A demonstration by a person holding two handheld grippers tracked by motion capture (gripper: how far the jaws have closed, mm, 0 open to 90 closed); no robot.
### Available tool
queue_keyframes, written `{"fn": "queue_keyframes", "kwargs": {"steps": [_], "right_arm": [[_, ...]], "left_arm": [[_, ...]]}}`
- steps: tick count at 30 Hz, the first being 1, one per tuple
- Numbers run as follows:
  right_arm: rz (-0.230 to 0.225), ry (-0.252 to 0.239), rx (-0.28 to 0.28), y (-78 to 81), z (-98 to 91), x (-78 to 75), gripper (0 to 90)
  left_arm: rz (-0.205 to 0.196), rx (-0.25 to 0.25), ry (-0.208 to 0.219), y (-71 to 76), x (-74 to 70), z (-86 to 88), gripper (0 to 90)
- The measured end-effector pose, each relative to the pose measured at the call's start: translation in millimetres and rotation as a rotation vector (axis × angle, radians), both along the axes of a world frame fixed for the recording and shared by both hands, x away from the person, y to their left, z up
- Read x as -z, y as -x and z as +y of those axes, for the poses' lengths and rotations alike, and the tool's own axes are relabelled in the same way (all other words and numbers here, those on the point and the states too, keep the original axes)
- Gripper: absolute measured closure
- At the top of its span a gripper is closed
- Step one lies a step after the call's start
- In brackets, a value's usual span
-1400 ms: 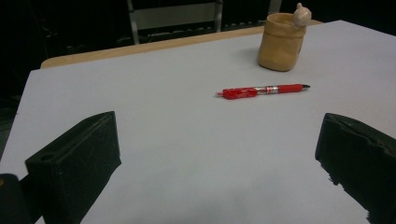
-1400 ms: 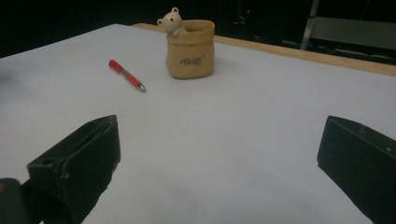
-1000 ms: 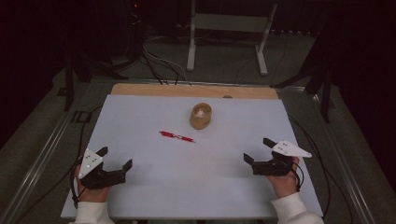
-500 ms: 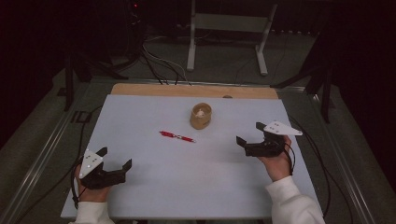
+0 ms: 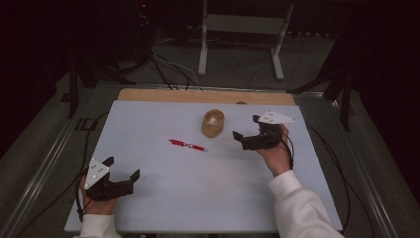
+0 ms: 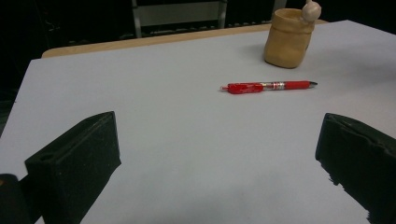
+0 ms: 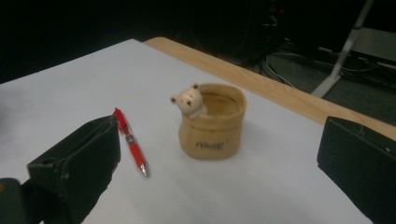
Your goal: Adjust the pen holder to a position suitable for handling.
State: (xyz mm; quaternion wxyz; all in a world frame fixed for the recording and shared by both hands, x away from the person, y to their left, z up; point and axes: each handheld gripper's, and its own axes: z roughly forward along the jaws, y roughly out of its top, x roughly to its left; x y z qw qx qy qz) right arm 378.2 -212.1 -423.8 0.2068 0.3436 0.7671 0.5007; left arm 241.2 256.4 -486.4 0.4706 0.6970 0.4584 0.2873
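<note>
The right tool, jaws spread wide, has moved forward to just beside the pot, likely to grasp it. The left tool rests released; the pen lies untouched.

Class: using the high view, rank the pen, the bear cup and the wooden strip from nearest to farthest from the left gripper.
1. Pen, mid-table, up and right of the left gripper.
2. Bear cup, beyond the pen.
3. Wooden strip, along the far edge.
</note>
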Motion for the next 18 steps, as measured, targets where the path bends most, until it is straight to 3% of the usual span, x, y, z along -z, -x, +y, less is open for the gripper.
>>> {"fn": "queue_keyframes", "kwargs": {"steps": [8, 18], "right_arm": [[0.005, 0.019, -0.04, -27.5, 28.5, -1.1, 0.0], [0.022, 0.045, -0.07, -51.9, 52.6, 10.1, 0.0]], "left_arm": [[0.002, 0.001, 0.001, -0.2, 0.3, 0.4, 0.4], [0.002, 0.001, 0.004, -0.5, 0.5, 0.9, 0.4]]}}
